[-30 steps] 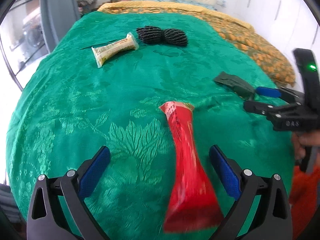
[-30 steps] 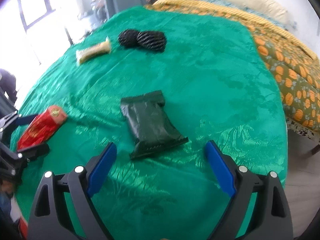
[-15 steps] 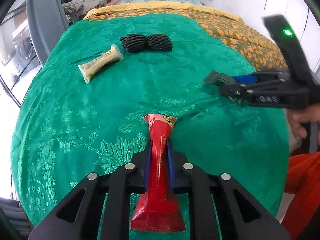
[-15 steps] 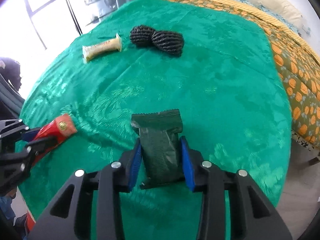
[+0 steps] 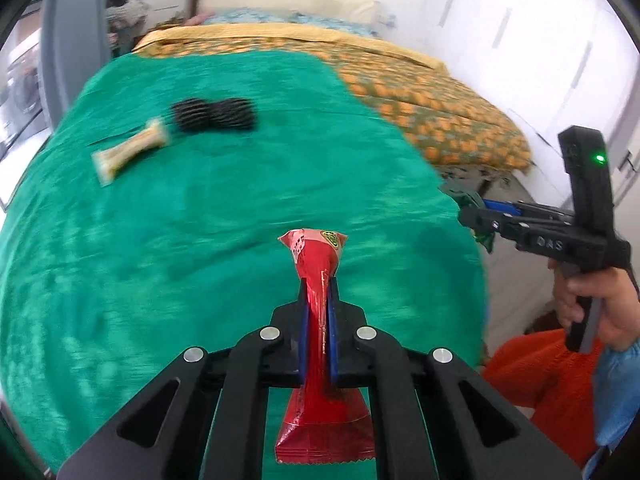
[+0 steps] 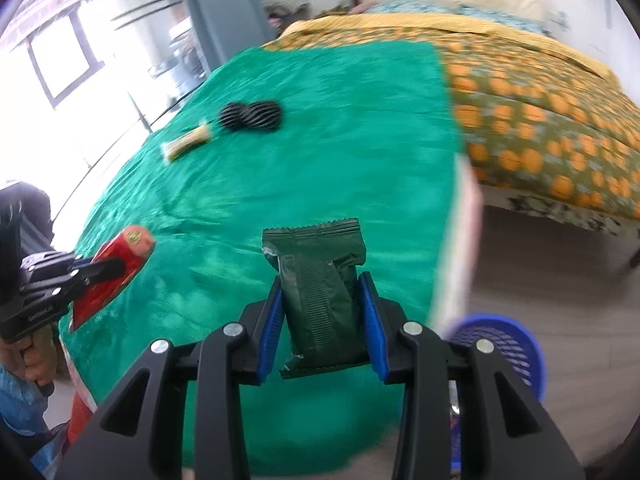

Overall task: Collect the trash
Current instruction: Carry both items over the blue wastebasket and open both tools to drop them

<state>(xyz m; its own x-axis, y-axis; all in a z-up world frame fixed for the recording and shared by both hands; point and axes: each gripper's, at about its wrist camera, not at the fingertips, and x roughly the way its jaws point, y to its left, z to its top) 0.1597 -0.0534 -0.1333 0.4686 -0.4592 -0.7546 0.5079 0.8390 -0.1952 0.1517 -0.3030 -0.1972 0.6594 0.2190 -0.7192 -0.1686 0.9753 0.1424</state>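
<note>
Fingers [image 6: 372, 316] over green bedspread [image 6: 320, 120]; blue basket [image 6: 508, 344] on floor.

A second ago both grippers stood open over wrappers lying on the green bedspread [image 5: 168, 240]. Since then the left gripper [image 5: 317, 312] has clamped the red wrapper [image 5: 320, 320] and lifted it clear, and the right gripper [image 6: 323, 312] has clamped the dark green wrapper [image 6: 320, 296], carrying it past the bed's edge toward a blue basket [image 6: 504, 344].

The right gripper [image 5: 472, 216] bears raised letters that read about "DAS" on its black body; print on the red wrapper [image 5: 320, 280] is too small to read. Lettering on the left gripper [image 6: 100, 270] is blurred.
</note>
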